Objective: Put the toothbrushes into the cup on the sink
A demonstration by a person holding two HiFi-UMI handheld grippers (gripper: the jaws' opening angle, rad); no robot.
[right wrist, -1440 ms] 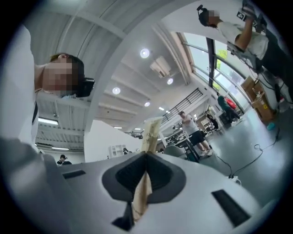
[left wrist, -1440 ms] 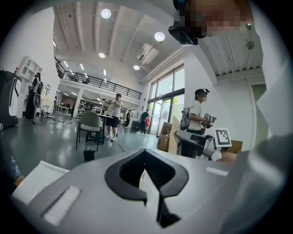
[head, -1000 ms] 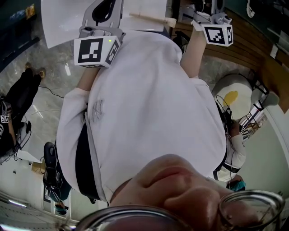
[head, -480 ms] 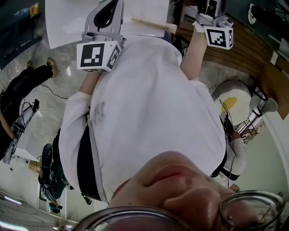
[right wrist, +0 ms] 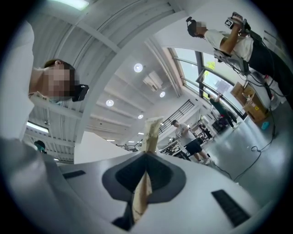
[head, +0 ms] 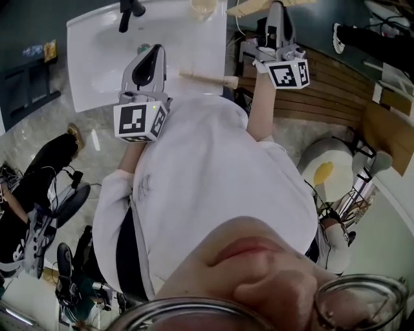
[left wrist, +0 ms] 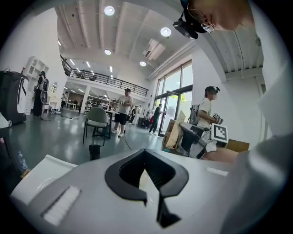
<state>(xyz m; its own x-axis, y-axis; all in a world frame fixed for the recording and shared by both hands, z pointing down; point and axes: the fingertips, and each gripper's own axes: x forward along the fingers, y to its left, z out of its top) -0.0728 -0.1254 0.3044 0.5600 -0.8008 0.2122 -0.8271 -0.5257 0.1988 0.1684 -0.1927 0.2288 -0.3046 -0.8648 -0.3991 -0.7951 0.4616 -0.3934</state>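
The right gripper has swung leftward toward the sink, its jaws clamped on a bamboo toothbrush. The cup sits at its 9 o'clock, nearer this hand. The left gripper, jaws together and empty, has a second toothbrush at its 4 o'clock, lying 9-to-3.

Open lab hall: mezzanine, office chair.

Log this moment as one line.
left gripper: shut, empty, above sink | right gripper: shut on toothbrush | second toothbrush: lying on sink front | cup: on sink
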